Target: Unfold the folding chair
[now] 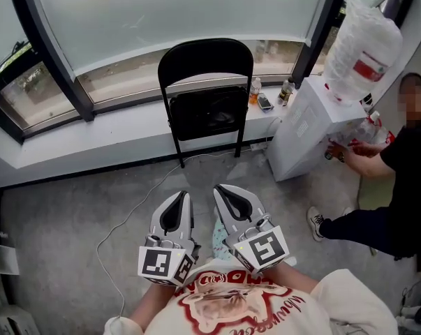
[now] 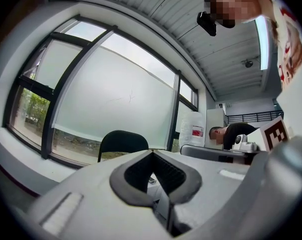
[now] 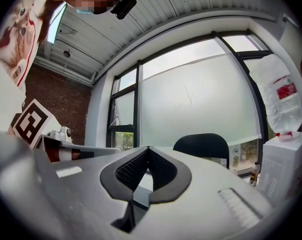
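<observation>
The black folding chair [image 1: 206,96] stands against the window ledge at the middle back, its seat [image 1: 207,113] flipped up against the frame below the backrest. Both grippers are held close to my body, well short of the chair. My left gripper [image 1: 181,197] is shut with nothing in it, and my right gripper [image 1: 221,189] beside it is shut and empty too. In the left gripper view the chair's backrest [image 2: 123,140] shows beyond the shut left gripper [image 2: 152,153]. In the right gripper view the backrest [image 3: 201,143] sits right of the shut right gripper [image 3: 147,148].
A white water dispenser [image 1: 302,130] with a large bottle [image 1: 364,46] stands right of the chair. A person [image 1: 397,187] crouches beside it at the right edge. Small bottles [image 1: 255,89] stand on the ledge. A thin cable [image 1: 126,222] trails over the grey floor.
</observation>
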The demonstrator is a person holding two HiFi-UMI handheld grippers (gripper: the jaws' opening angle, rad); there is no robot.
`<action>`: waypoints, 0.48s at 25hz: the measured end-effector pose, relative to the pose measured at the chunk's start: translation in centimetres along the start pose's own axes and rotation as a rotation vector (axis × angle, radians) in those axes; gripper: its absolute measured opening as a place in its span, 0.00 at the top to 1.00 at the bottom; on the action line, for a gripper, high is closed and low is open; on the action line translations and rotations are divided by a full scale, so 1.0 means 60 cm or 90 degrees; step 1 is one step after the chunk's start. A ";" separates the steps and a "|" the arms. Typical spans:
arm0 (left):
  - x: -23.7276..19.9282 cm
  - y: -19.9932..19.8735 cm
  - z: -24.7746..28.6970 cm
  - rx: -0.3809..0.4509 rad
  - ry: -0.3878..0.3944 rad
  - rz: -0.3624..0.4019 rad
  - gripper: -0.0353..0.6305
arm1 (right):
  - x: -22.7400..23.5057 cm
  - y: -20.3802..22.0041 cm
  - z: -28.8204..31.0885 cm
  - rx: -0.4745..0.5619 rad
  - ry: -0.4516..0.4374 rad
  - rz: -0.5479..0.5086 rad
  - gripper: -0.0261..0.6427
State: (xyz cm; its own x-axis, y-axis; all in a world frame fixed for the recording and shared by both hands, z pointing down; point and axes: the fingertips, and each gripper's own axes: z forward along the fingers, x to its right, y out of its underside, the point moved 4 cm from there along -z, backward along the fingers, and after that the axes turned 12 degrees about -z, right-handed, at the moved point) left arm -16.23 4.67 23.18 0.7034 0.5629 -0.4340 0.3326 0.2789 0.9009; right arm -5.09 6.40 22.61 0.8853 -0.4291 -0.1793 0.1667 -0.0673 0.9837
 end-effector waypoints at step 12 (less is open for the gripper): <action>-0.103 -0.046 0.172 0.018 -0.053 0.000 0.94 | 0.113 -0.001 0.183 0.055 -0.030 -0.048 0.93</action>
State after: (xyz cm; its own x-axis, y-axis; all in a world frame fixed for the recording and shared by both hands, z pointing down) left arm -15.01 -7.61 23.48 0.7531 0.4958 -0.4324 0.3493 0.2556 0.9015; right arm -3.88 -6.37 21.47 0.8495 -0.4623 -0.2543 0.1926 -0.1770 0.9652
